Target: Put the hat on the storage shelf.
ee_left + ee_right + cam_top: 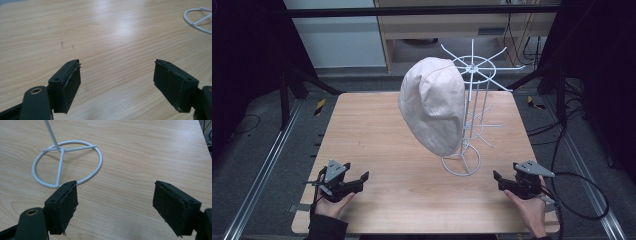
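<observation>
I see a pale cap (433, 102) hanging on the white wire stand (469, 107) at table centre. My left gripper (357, 182) sits at 7 o'clock, right gripper (501, 181) at 5 o'clock, both spread wide and empty.

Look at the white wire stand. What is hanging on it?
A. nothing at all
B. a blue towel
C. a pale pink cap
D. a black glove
C: in the high view a pale pink cap hangs on one side of the white wire stand, well above the stand's ring base on the wooden table.
</observation>
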Demonstrator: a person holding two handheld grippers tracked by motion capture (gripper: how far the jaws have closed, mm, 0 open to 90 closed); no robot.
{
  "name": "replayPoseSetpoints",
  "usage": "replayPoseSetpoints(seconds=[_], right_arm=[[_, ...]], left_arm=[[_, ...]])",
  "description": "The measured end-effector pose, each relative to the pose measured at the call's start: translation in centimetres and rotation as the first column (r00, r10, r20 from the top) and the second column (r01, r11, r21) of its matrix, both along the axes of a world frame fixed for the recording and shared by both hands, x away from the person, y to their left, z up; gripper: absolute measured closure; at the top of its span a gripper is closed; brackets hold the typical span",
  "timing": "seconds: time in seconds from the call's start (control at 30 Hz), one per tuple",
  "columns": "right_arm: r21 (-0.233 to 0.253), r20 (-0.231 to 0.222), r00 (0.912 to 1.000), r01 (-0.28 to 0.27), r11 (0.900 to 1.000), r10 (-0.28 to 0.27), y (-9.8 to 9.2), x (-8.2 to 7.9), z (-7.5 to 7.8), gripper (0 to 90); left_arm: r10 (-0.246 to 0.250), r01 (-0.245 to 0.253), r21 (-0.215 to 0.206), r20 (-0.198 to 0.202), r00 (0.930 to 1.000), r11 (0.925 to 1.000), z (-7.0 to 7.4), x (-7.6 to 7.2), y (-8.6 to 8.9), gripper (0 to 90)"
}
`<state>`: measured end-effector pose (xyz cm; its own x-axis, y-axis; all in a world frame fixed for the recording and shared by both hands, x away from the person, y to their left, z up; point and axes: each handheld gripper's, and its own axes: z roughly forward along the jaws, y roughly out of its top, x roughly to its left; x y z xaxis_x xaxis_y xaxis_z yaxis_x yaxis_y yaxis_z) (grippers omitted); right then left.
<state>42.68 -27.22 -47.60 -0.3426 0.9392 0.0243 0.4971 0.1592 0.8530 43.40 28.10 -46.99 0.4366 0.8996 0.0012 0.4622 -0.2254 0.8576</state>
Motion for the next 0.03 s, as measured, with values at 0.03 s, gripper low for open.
replayPoseSetpoints(seconds=[0.03], right_arm=[[0.002,-0.002,1.0,0.003,1.0,-0.003,0.01,-0.01,-0.01,20.2]], left_arm=[[0.007,-0.007,0.0,-0.004,1.0,1.0,-0.19,0.09,0.13,21.3]])
